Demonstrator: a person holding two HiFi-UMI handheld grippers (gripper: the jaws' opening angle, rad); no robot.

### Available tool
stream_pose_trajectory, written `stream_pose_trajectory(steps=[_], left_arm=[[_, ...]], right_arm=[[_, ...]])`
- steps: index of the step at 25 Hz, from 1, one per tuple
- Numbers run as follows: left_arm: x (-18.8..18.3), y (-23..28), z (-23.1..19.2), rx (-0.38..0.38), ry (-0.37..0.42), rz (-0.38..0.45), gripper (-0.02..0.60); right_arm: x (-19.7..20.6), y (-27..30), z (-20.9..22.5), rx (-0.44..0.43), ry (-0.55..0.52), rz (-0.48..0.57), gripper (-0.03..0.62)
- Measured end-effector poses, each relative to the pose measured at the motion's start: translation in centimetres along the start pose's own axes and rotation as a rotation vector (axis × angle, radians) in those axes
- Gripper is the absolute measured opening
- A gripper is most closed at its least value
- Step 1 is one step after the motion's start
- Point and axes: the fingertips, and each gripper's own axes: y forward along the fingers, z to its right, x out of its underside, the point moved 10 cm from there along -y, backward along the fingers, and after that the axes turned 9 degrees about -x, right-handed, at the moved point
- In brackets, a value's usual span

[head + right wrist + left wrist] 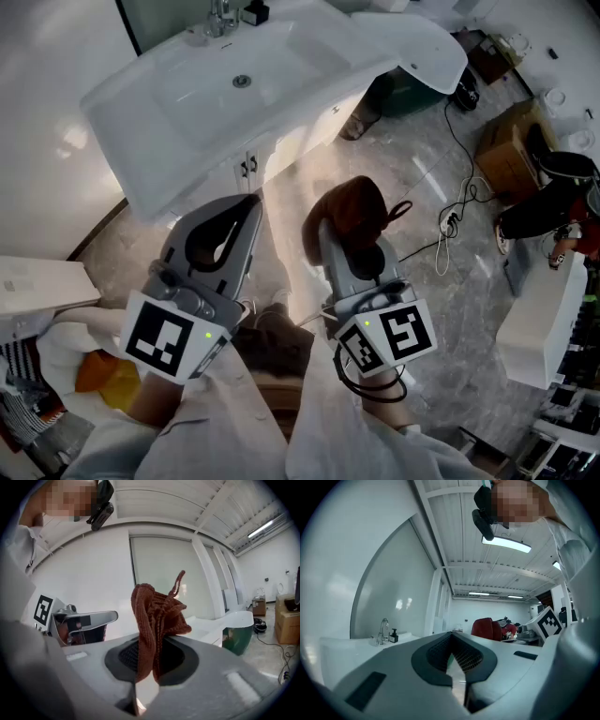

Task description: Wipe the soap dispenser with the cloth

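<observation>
Two grippers hover short of white sink [122, 112]. Right gripper [150, 654] clamps brown cloth [157, 616], bunched upright between jaws. Left gripper [250, 201] closed, empty. Soap dispenser [255, 12] stands upright at sink's far edge beside faucet [221, 15], well ahead and slightly left of cloth; long forward reach across basin likely needed.

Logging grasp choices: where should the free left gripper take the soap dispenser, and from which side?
Probably the soap dispenser by its black body, below the pump head, coming from the basin side: it stands upright on the sink's back ledge, faucet beside it, wall behind.
</observation>
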Motion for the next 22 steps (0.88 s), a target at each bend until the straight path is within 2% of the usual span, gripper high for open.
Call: stream_pose_trajectory(steps=[12,17,22], left_arm=[[0.3,0.9,1.6,-0.004,-0.01,-0.004,-0.003],[0.2,1.8,2.7,-0.002,-0.015,-0.008,-0.003],[-0.1,3.2,4.2,0.0,-0.033,0.001,-0.003]], right_arm=[[0.1,-1.5,1.5,0.004,0.002,0.004,0.055],[-0.1,-2.3,2.4,0.022,-0.054,-0.012,0.055],[-0.2,-3.5,4.0,0.024,-0.026,0.007,0.055]])
